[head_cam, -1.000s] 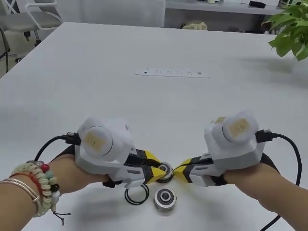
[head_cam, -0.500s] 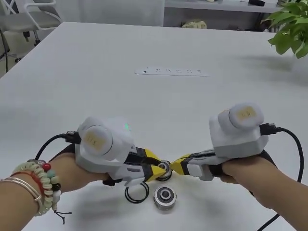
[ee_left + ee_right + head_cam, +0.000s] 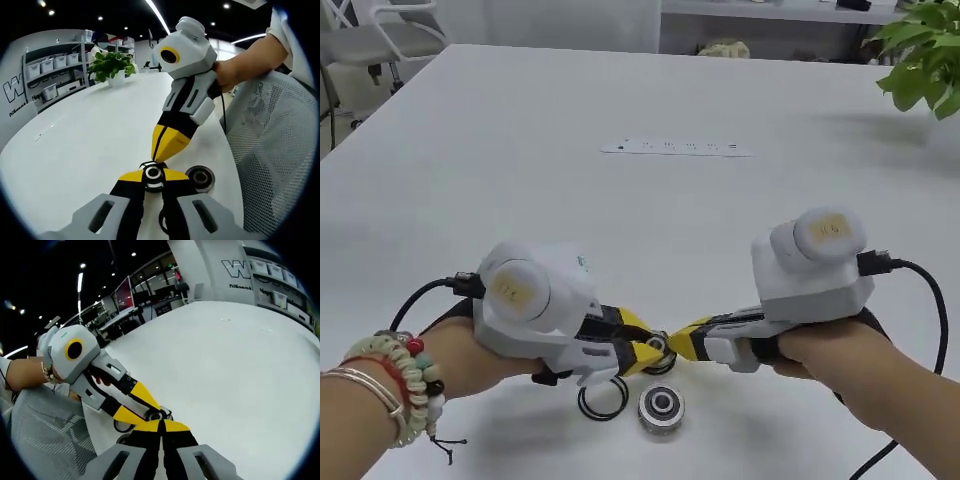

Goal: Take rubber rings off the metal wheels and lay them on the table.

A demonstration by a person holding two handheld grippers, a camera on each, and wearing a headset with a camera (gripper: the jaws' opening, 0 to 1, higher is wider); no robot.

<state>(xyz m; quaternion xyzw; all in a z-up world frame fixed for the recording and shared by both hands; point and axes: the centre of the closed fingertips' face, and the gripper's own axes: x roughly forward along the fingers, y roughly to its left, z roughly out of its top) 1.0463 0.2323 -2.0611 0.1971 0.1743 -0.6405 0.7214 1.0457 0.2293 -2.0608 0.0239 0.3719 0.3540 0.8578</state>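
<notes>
My left gripper [image 3: 650,352] is shut on a small metal wheel [image 3: 661,346] and holds it just above the table; the wheel [image 3: 152,174] sits between its yellow jaws [image 3: 153,176] and still wears a black rubber ring. My right gripper [image 3: 676,349] comes in from the right with its jaws together, tips touching the rim of that wheel [image 3: 155,415]. A second metal wheel [image 3: 662,408] lies flat on the table below. Two loose black rubber rings [image 3: 603,400] lie beside it, under the left gripper.
The white table [image 3: 620,230] stretches wide ahead, with a flat white power strip [image 3: 675,149] further back. A green plant [image 3: 925,55] stands at the far right. Cables trail from both grippers. A mesh chair [image 3: 270,145] is behind me.
The right gripper has slid left and closed the gap, so its tips now meet the wheel held by the left gripper. The left gripper and the things on the table have barely moved.
</notes>
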